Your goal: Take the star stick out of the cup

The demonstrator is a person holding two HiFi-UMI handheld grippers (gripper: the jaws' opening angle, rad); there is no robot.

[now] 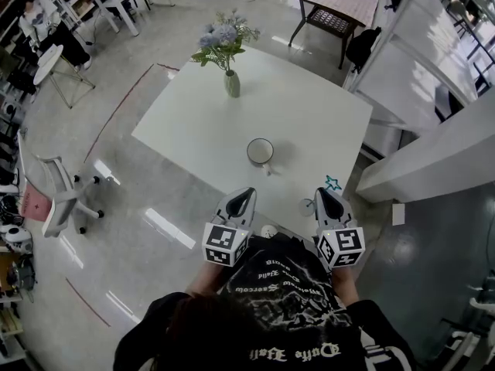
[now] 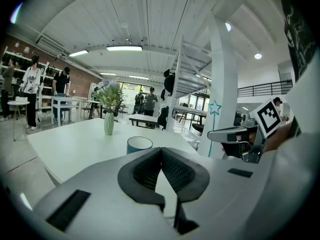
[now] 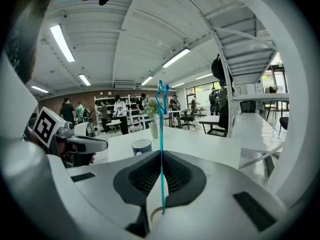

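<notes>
We find the right gripper (image 1: 323,194) closed on the star stick (image 3: 161,134). In the right gripper view its two dark pads meet on the thin teal shaft. The shaft stands upright between them, with the star outline at its top, above the jaws. In the head view the star (image 1: 332,182) shows just beyond the jaw tips, by the near right edge of the white table (image 1: 309,122).

The stick is clear of the cup (image 1: 260,152). The cup stands upright on the table, further in and to the left of the stick, and nothing touches it.

The left gripper (image 1: 246,196) is held level with the right one, on the near side of the cup. In the left gripper view its pads (image 2: 150,170) are pressed together at the tips, and we see nothing between them. From that view the right gripper and the star stick appear off to the right.

A green vase of flowers (image 1: 232,83) stands at the far edge of the table, well apart from the cup.
</notes>
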